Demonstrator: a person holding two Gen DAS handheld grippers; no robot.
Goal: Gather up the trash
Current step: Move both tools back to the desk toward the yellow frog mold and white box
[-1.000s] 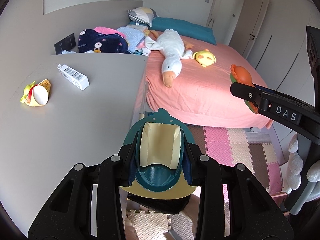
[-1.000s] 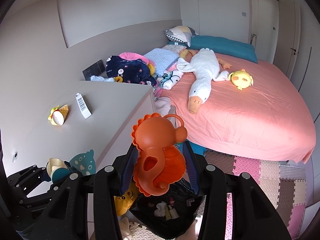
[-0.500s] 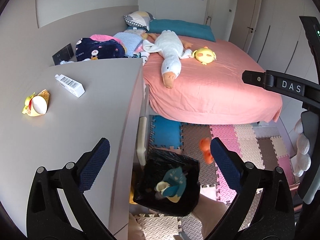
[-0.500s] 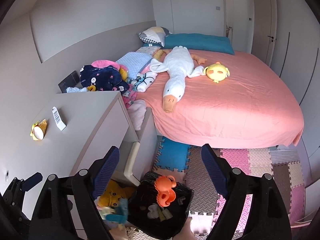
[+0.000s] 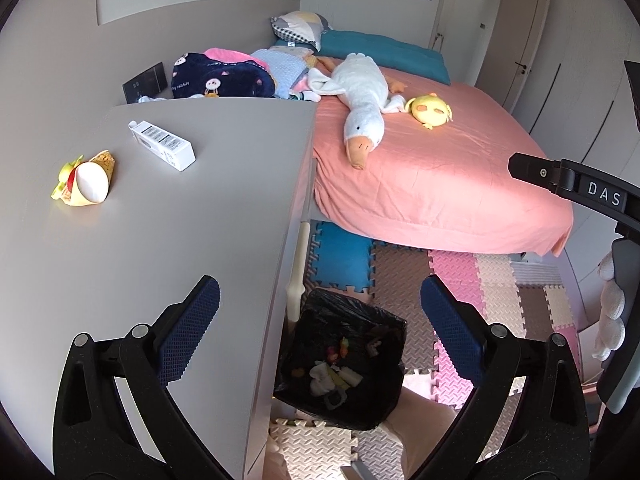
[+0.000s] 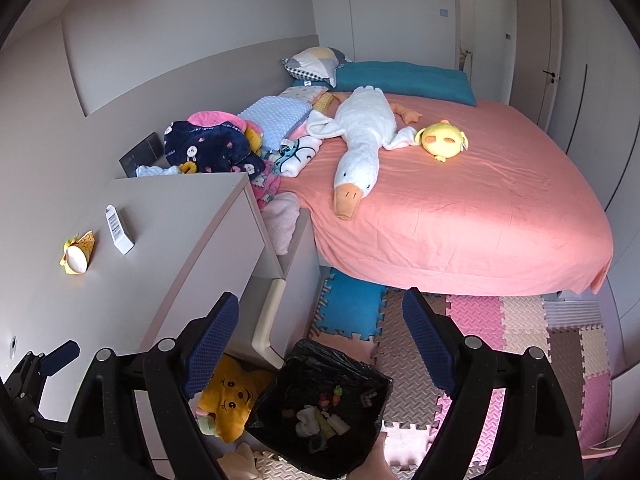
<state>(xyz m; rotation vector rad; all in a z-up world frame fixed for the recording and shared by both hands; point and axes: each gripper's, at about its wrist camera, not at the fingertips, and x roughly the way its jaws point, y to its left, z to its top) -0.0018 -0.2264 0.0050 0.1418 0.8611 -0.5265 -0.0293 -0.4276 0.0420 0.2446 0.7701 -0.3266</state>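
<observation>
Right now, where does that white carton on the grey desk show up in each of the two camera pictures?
Left wrist view: white carton upper left, right of the yellow wrapper.
Right wrist view: white carton far left, mid-height.
Shared landmark: the black bin below the desk edge.

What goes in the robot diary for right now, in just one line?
left gripper: open, empty | right gripper: open, empty | both above bin | desk: carton, wrapper not yet collected

Both views are bright with soft daylight and sharp at the centre. Strong fisheye bending curves the walls, with dark vignetted corners. The pink bed point(image 5: 432, 184) glows, slightly overexposed; shadows are faint.
</observation>
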